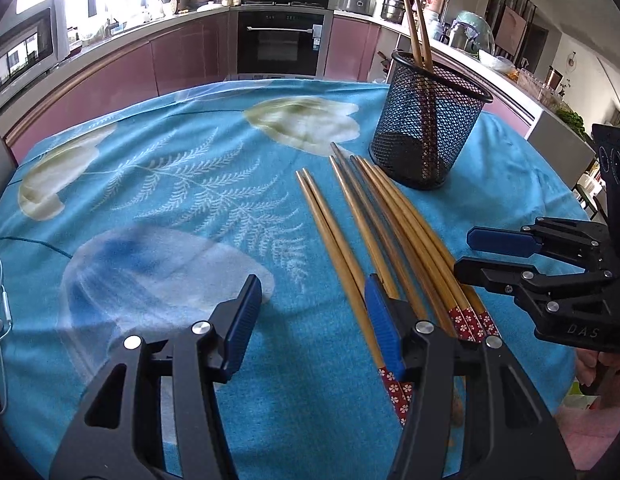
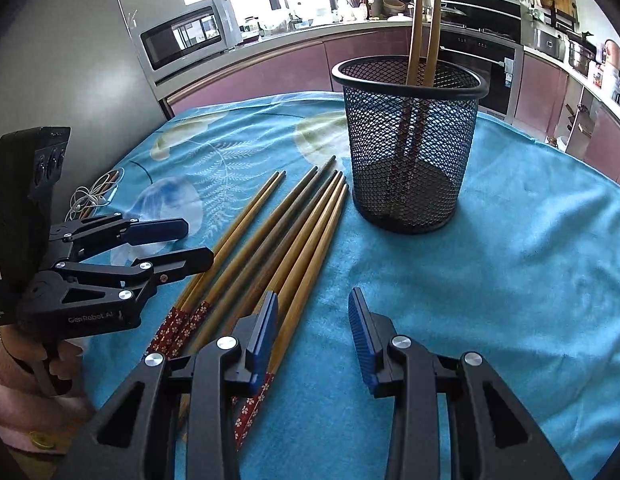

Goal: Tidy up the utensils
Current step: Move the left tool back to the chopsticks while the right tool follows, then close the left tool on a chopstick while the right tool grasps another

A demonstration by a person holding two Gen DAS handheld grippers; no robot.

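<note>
left hand-held gripper (image 1: 311, 304): black frame, silver screws, ribbed blue pads | right hand-held gripper (image 2: 313, 320): same | sleeve (image 2: 6, 404): pink

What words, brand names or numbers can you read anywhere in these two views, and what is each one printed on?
"GenRobot.AI": on the black body of the left gripper, seen from the right wrist view.
"DAS": on the black body of the right gripper, seen from the left wrist view.
White stickers on the black built-in oven door: too small to read.
Nothing else is legible.

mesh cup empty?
No, two chopsticks stand in the mesh cup, leaning on its far rim.
</note>
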